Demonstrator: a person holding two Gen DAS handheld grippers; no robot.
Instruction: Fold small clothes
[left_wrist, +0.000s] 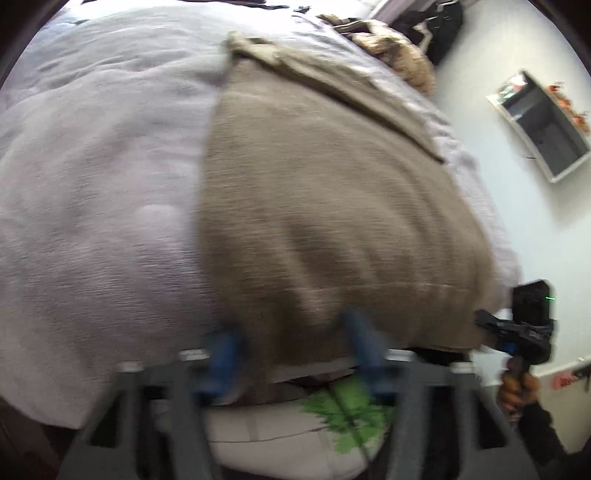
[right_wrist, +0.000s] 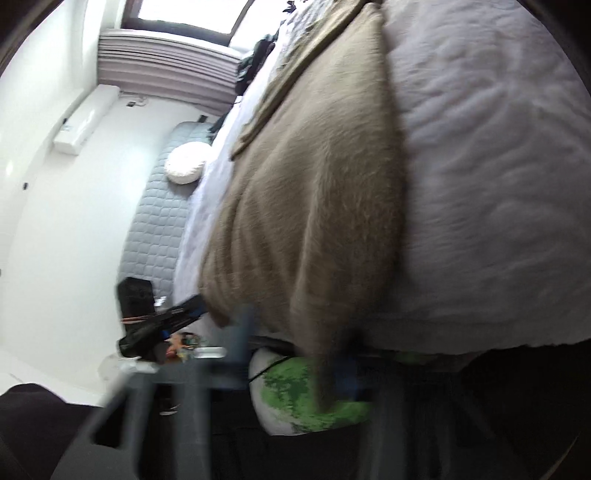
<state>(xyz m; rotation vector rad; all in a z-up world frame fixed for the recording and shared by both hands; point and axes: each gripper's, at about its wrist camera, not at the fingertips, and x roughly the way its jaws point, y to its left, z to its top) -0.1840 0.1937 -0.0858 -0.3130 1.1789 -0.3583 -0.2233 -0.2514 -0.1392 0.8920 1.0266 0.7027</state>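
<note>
- Blue-tipped fingers of the left gripper sit nearest the left wrist lens, spread apart, with the near hem of the tan-brown knitted garment lying over the gap between them; blur hides whether they touch the fabric.
- Below that hem, a white cloth with a green leafy print shows at the bed's near edge, under the garment.
- In the right wrist view the right gripper has its fingers parted too, one grey finger beside the garment's corner and the other hidden behind a hanging fold of it; whether that fold is pinched cannot be told.
- From the left wrist view the same tool appears at the garment's near right corner, held by the person's hand.
- The garment lies spread flat on the pale lilac-grey bedspread, a long sleeve angled along its far right side.
- Beyond the garment, a crumpled beige patterned cloth rests near the bedspread's far edge.
</note>
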